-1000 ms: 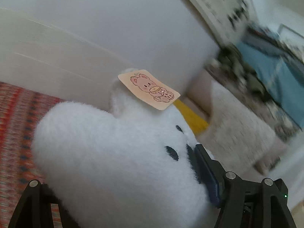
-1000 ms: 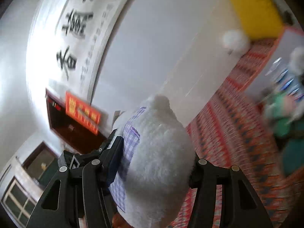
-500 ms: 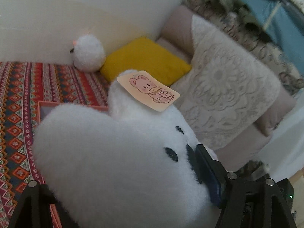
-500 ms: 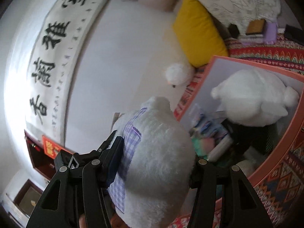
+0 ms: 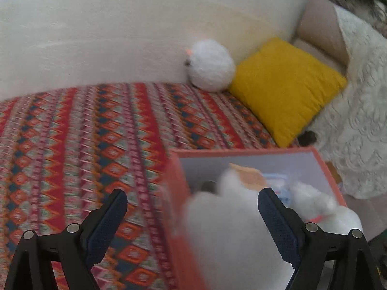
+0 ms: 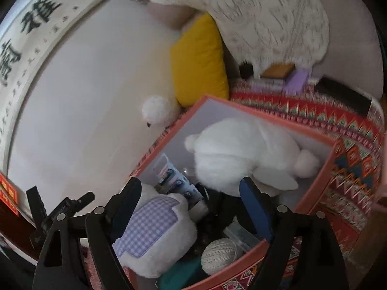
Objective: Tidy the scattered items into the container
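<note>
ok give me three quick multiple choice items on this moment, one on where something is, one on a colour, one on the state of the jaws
1. Where is the small round white plush?
A. inside the box
B. against the wall beside the yellow cushion
C. in the left gripper

2. What colour is the rim of the box?
A. orange-red
B. green
C. black

3. How do the jaws of the right gripper stand?
A. shut on the checked plush
B. shut on nothing
C. open, with the checked plush lying in the box

Answers: 1 B, it sits on the patterned cover at the wall. 2 A, seen in both views. 3 C, both fingers stand clear of the plush.
</note>
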Demonstrator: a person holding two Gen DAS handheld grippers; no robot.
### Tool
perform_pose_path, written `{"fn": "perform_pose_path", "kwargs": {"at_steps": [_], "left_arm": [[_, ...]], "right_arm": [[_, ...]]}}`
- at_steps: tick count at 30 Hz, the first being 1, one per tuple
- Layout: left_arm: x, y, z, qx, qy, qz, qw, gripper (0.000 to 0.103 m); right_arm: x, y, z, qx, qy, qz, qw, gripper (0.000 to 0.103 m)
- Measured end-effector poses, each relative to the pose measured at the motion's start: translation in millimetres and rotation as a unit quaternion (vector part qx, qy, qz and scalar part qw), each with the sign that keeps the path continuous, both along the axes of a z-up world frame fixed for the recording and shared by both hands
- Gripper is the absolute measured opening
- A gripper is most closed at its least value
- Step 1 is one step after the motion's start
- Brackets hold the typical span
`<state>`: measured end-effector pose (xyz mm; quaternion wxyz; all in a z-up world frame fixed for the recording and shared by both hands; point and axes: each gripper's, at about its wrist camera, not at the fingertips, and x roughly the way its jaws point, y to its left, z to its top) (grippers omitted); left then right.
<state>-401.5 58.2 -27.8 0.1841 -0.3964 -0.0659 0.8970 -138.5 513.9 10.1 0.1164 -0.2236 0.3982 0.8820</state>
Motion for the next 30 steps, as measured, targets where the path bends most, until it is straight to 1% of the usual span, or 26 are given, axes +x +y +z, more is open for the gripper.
{"fn": "perform_pose_path", "kwargs": {"at_steps": [2,5,8,9,11,13,17,19,23,25,27,30], "left_arm": [[7,-26,7,0.001,0.010,0.005,0.9999,0.092],[33,-24,31,-0.007,0.036,0.008,0.9993,0.092],[74,-13,57,-0.026,0.077,0.009,0.9966,0.093],[90,-11,65,-0.035,0.091,0.010,0.9951,0.095],[128,-8,79,-0.056,0.121,0.017,0.9909,0.096],[162,0,89,-0.074,0.141,0.020,0.9870,0.100],[229,-4,93,-0.109,0.158,0.011,0.9813,0.102],[263,-6,91,-0.129,0.164,0.005,0.9780,0.103],[312,-7,87,-0.137,0.154,-0.017,0.9784,0.103],[336,-8,88,-0.135,0.157,-0.024,0.9780,0.103],[360,-10,92,-0.134,0.166,-0.028,0.9765,0.103],[390,-14,100,-0.133,0.180,-0.026,0.9744,0.103]], "right_arm": [[8,-13,13,0.015,0.009,0.003,1.000,0.087],[27,-40,27,0.047,0.014,0.011,0.999,0.087],[49,-70,41,0.083,0.015,0.020,0.996,0.089],[56,-80,45,0.095,0.015,0.023,0.995,0.089],[71,-100,54,0.119,0.016,0.030,0.992,0.090],[85,-120,63,0.143,0.016,0.036,0.989,0.091],[115,-159,80,0.190,0.016,0.047,0.980,0.093],[142,-175,84,0.214,0.011,0.042,0.976,0.094],[200,-207,94,0.263,0.009,0.031,0.964,0.096],[226,-221,97,0.284,0.009,0.029,0.958,0.097],[244,-232,94,0.295,0.003,0.034,0.955,0.098],[266,-246,89,0.300,-0.011,0.042,0.953,0.098]]}}
